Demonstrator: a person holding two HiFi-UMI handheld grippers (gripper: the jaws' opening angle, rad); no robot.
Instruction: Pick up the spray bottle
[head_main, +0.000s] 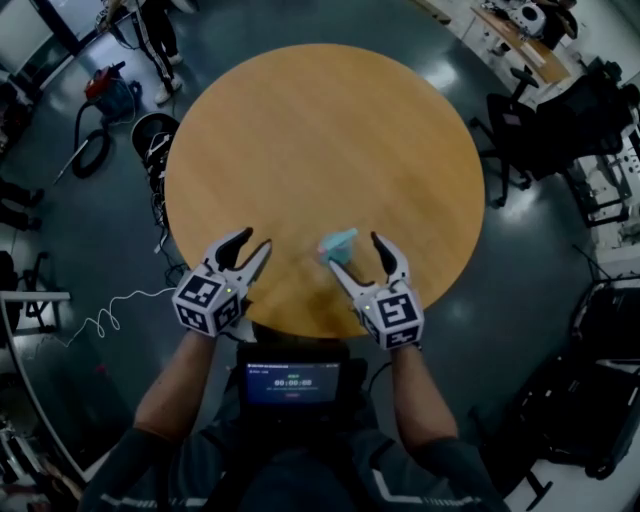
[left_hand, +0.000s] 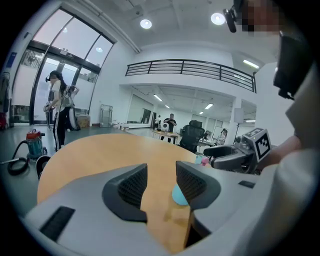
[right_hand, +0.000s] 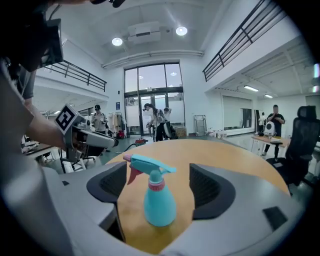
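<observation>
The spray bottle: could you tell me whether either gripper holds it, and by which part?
Nothing is held: the spray bottle stands untouched between the open jaws of the right gripper; the left gripper is open, empty.

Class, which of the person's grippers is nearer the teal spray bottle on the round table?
Right. The spray bottle stands upright between the open jaws of the right gripper, untouched; the left gripper is open, off to the bottle's left.
</observation>
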